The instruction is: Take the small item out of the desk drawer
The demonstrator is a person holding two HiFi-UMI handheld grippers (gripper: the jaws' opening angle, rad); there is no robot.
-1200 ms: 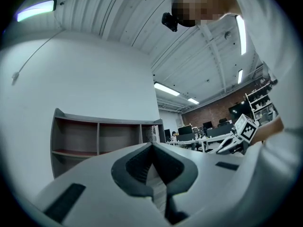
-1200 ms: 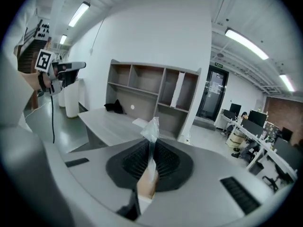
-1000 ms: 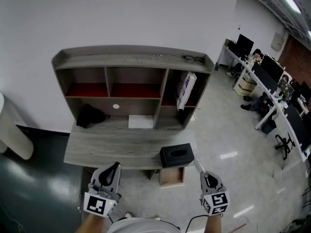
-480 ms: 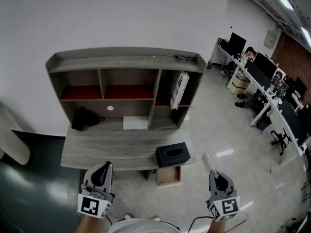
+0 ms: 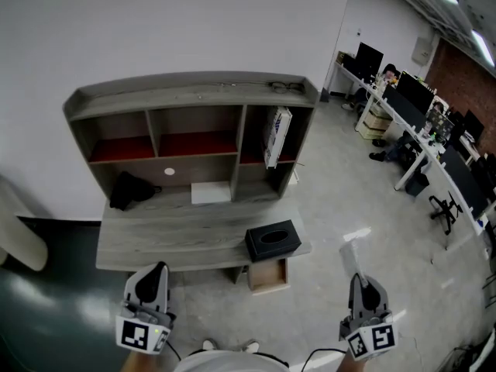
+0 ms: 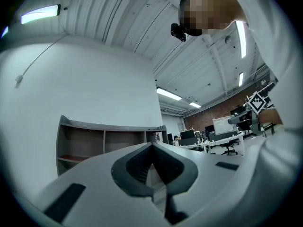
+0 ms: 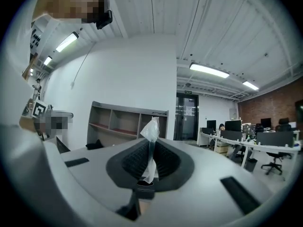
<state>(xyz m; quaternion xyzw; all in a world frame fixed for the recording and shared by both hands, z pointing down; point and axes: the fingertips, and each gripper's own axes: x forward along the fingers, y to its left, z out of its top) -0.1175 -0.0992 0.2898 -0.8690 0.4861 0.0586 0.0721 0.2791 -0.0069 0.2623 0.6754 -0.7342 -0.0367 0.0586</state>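
In the head view a grey desk (image 5: 170,239) with a shelf unit stands ahead, and a small wooden drawer (image 5: 268,274) hangs open under its right end. My right gripper (image 5: 359,279) is held off to the right of the desk, over the floor, shut on a thin white crumpled strip (image 5: 350,253). In the right gripper view that strip (image 7: 151,126) sticks up from between the jaws of the right gripper (image 7: 152,144). My left gripper (image 5: 158,271) hovers low in front of the desk's left half, and the left gripper view shows the left gripper (image 6: 152,148) shut with nothing in it.
A black tissue box (image 5: 273,241) sits on the desk's right end. A dark bundle (image 5: 128,190) and a white sheet (image 5: 211,194) lie under the shelves; a book (image 5: 274,136) leans in the right compartment. Office desks with monitors (image 5: 403,99) line the far right.
Both grippers have drawn back from the desk toward the person. The right gripper has swung out to the right with the white strip still in its jaws. The drawer stays open.
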